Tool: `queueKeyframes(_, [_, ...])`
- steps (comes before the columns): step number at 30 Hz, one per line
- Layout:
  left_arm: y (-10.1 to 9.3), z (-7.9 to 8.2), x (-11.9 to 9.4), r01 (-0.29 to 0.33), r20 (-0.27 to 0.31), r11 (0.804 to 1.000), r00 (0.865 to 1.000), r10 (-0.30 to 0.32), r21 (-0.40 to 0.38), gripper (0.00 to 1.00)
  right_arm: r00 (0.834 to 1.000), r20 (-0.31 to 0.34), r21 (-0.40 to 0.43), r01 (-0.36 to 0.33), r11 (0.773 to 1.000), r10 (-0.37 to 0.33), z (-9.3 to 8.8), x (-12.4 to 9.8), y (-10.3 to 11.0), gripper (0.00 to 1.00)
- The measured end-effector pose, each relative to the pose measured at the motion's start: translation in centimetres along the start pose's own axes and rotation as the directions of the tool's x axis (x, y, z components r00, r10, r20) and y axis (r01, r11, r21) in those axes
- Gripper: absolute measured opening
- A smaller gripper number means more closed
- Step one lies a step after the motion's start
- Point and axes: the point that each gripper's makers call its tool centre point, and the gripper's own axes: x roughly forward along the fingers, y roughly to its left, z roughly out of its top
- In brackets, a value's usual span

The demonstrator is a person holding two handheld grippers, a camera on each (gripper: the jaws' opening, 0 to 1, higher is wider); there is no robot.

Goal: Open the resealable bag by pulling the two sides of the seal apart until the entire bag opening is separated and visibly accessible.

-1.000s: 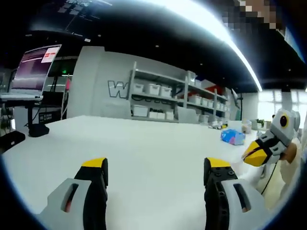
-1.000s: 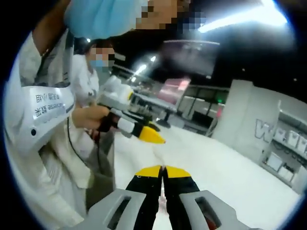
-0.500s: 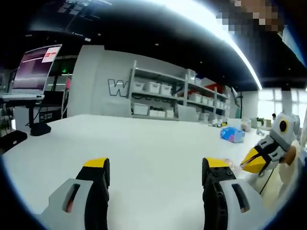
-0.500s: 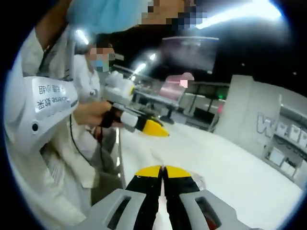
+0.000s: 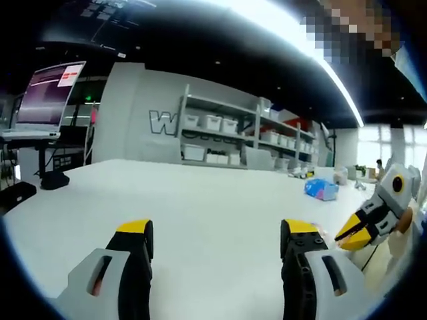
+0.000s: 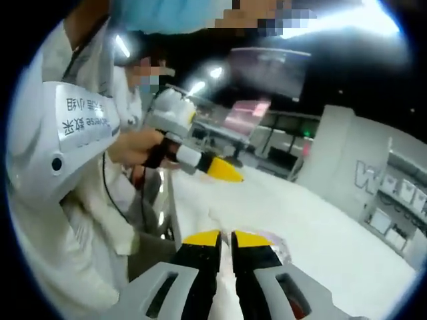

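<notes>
Right gripper view: the right gripper (image 6: 226, 239) rises from the bottom edge, its 2 yellow-tipped jaws almost together with only a thin slit of white between them. I cannot tell whether any film lies in that slit. Just past the tip of 1 jaw lies 1 resealable bag (image 6: 275, 244), flat on the white table (image 6: 320, 233). It looks like clear, glossy plastic with a faint pink-purple tint, and only a small part clears the jaw. That part is too small and blurred to tell its long axis or which way its seal faces.

Left gripper view: the left gripper (image 5: 217, 228) has its 2 jaws spread wide with bare table between them, holding nothing. A small glint sits just beside 1 of its tips and is too faint to identify.

Farther out in the right gripper view, a hand (image 6: 135, 147) in a white sleeve (image 6: 73, 200) holds the left gripper above the table.

The right gripper's yellow beak reaches into the left gripper view from the right.

Far across the table lies 1 blue packet (image 5: 322, 189), well apart from both grippers. Behind it stands 1 shelf unit (image 5: 227, 137) carrying white bins, and 1 monitor (image 5: 48, 95) is at the far left.
</notes>
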Motion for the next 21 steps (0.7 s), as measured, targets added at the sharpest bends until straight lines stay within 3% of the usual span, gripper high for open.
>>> queueKeyframes(5, [0.0, 0.0, 0.1, 0.002, -0.001, 1.000, 1.000, -0.002, 0.002, 0.77, 1.000, 0.003, 0.074, 0.002, 0.997, -0.002, 0.1, -0.3, 0.0, 0.07])
queueKeyframes(21, [-0.1, -0.1, 0.3, 0.015, 0.000, 1.000, 1.000, -0.015, -0.002, 0.77, 0.999, 0.004, 0.097, -0.049, 0.994, 0.049, 0.5, -0.2, 1.1, 0.11])
